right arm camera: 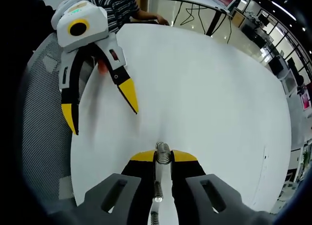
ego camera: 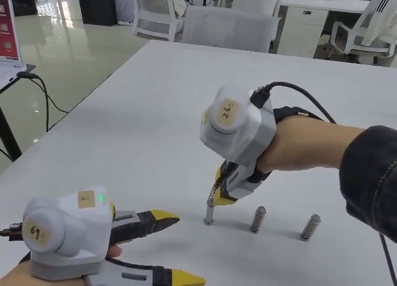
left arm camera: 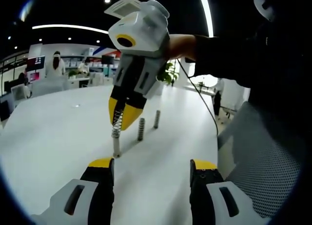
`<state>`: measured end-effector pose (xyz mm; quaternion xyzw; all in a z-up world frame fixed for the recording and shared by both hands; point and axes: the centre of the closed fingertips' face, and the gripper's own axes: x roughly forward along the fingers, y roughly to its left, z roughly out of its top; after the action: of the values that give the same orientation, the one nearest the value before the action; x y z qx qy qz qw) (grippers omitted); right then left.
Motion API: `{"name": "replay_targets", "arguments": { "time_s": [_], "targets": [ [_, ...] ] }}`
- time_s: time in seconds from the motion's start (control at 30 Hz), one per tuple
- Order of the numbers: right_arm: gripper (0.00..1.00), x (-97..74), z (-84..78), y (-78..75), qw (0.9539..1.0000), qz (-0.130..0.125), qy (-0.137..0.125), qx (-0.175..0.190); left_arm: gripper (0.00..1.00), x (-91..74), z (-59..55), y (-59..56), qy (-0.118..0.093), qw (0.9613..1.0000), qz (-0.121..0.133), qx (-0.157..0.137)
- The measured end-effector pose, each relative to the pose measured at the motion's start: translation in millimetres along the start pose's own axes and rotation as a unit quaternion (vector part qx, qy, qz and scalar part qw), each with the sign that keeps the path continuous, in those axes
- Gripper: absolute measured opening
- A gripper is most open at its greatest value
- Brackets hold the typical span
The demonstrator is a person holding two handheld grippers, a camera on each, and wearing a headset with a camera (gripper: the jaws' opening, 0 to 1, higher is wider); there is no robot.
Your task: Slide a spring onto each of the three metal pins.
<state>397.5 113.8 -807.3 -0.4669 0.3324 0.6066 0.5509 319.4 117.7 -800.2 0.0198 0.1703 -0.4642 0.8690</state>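
1. The left tongs (ego camera: 189, 250) lie low at the desk's (ego camera: 155, 112) near edge. Their jaws are spread wide and hold nothing. In their own view (left arm camera: 152, 164) they point straight at the work, so I judge them parked there to watch and keep clear, within reach if the pin needs steadying.
2. A little further in, the right tongs (ego camera: 222, 190) reach in from the right-edge side and tip steeply downward, clamped on a spring (ego camera: 215, 188). The yellow tips pinch the coil high up, which leaves its lower end free to find the pin. The right gripper view shows the same pinch (right arm camera: 163, 157).
3. That spring (left arm camera: 117, 123) stands nearly upright, its lower end at the top of the bare pin (ego camera: 209, 214). I cannot tell whether the pin's tip has entered the coil. This looks like the last of the three.
4. The second pin (ego camera: 258, 219) and the third pin (ego camera: 311, 226) stand in a row running toward the desk's right edge, and each already carries its spring.
5. Nothing lies between the held spring and its pin. The second pin is the nearest neighbour, just beside the right tongs, so a sideways drift could knock it.
6. A black cable (ego camera: 298, 90) arches over the wrist, well apart from the pins.
7. Office chairs (ego camera: 229, 25) sit at the far edge, with other furniture beyond them.
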Motion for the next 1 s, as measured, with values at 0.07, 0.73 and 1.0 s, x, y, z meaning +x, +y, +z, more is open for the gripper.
{"name": "replay_targets", "arguments": {
  "time_s": [0.07,0.73,1.0],
  "targets": [
    [0.09,2.1,1.3,0.4,1.0000,0.002,-0.001,0.000,0.58,0.2,0.1,-0.1,0.000,1.0000,0.000,0.000],
    [0.09,33.6,-8.8,14.9,0.9991,0.030,0.030,-0.004,0.58,-0.4,-2.3,1.8,0.001,1.0000,0.003,-0.002],
    [0.09,41.1,-12.1,17.4,0.9989,0.032,0.034,-0.001,0.58,-1.0,-3.2,2.0,0.002,1.0000,0.002,-0.002]
  ]
}}
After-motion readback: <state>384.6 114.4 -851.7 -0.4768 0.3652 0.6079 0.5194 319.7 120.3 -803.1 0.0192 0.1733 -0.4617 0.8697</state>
